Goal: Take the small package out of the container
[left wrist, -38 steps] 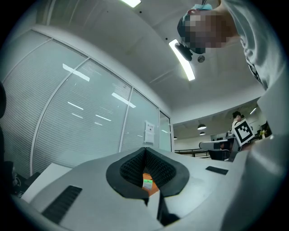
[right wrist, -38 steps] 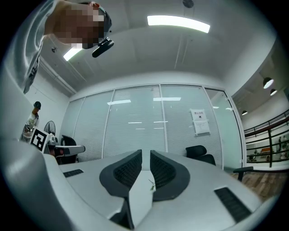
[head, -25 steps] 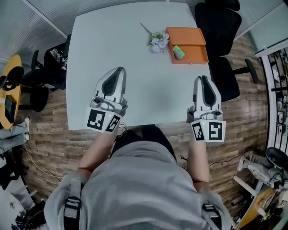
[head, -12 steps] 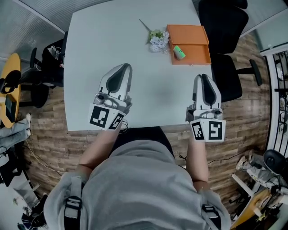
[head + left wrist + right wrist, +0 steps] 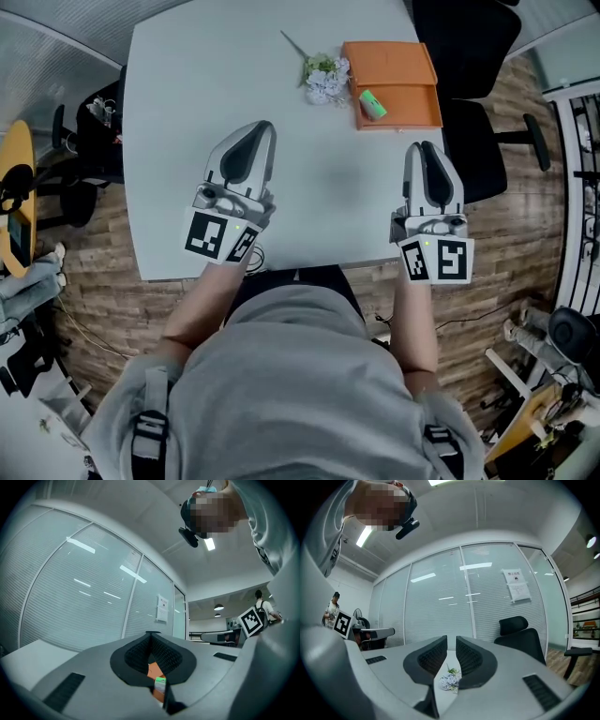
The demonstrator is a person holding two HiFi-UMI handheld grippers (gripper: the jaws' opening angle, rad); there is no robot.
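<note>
An orange tray-like container (image 5: pixel 392 66) lies at the far right of the white table (image 5: pixel 187 84). The small green package (image 5: pixel 372 105) rests in its near left corner. My left gripper (image 5: pixel 265 126) hovers over the table's near middle, shut and empty, pointing towards the container. Through the hollow between its jaws the left gripper view shows the container (image 5: pixel 153 670) and the package (image 5: pixel 160 683) far ahead. My right gripper (image 5: pixel 427 146) is at the near right edge, shut with nothing held. Its view looks along the jaws at a small flower bunch (image 5: pixel 450 680).
The small bunch of pale flowers (image 5: pixel 324 77) lies just left of the container. Black office chairs (image 5: pixel 469 47) stand close to the table's right side. Wood floor, more chairs and glass walls surround the table.
My left gripper has edged forward and slightly right over the table. The right gripper has barely moved. Both stay shut.
</note>
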